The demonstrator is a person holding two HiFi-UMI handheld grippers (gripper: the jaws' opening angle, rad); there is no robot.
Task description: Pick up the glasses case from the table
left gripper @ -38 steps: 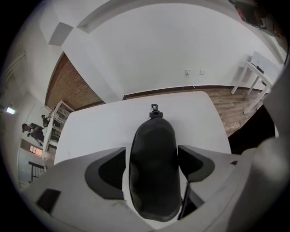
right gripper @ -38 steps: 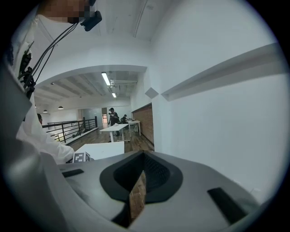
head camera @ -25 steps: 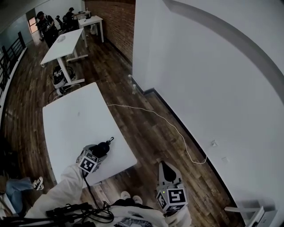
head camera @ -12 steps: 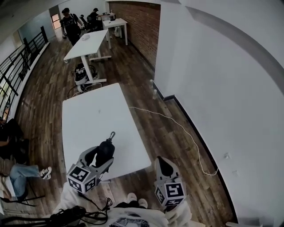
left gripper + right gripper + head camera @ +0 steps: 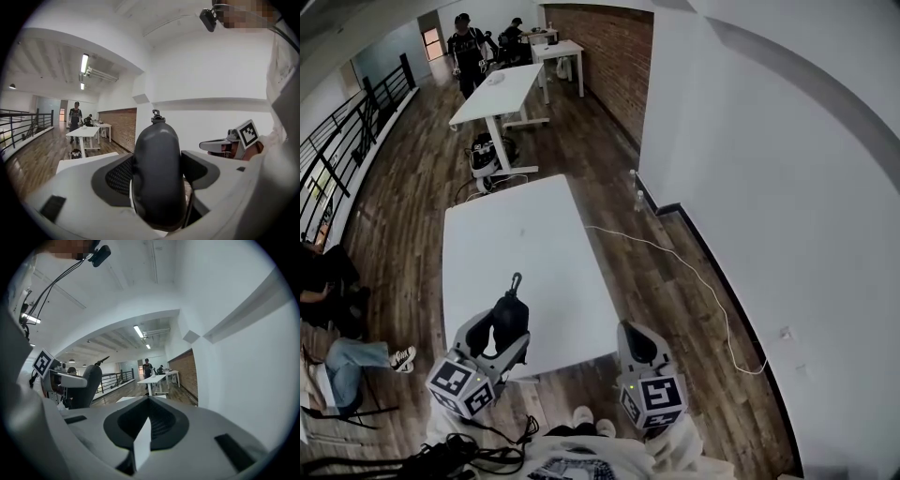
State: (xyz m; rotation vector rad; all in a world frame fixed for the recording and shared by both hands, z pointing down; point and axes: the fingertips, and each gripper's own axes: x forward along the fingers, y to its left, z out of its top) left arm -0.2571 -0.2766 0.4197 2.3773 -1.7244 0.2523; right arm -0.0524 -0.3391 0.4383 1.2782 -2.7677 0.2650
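Observation:
The glasses case (image 5: 510,317) is a dark oval pouch with a small zip pull at its far end. My left gripper (image 5: 502,328) is shut on it and holds it in the air above the near edge of the white table (image 5: 525,239). In the left gripper view the case (image 5: 157,173) fills the gap between both pads, pointing roughly level. My right gripper (image 5: 639,345) hangs off the table's near right corner, shut and empty; its jaws (image 5: 149,401) meet in its own view. From there the case (image 5: 89,384) shows at the left.
A white cable (image 5: 675,262) trails over the wooden floor along the white wall at right. More white tables (image 5: 502,89) stand far back, with people (image 5: 469,42) beside them. A seated person's legs (image 5: 356,358) are at the left, and a railing (image 5: 347,141) beyond.
The left gripper has lifted the case up off the table and turned it more level. The right gripper has shifted slightly and stays shut.

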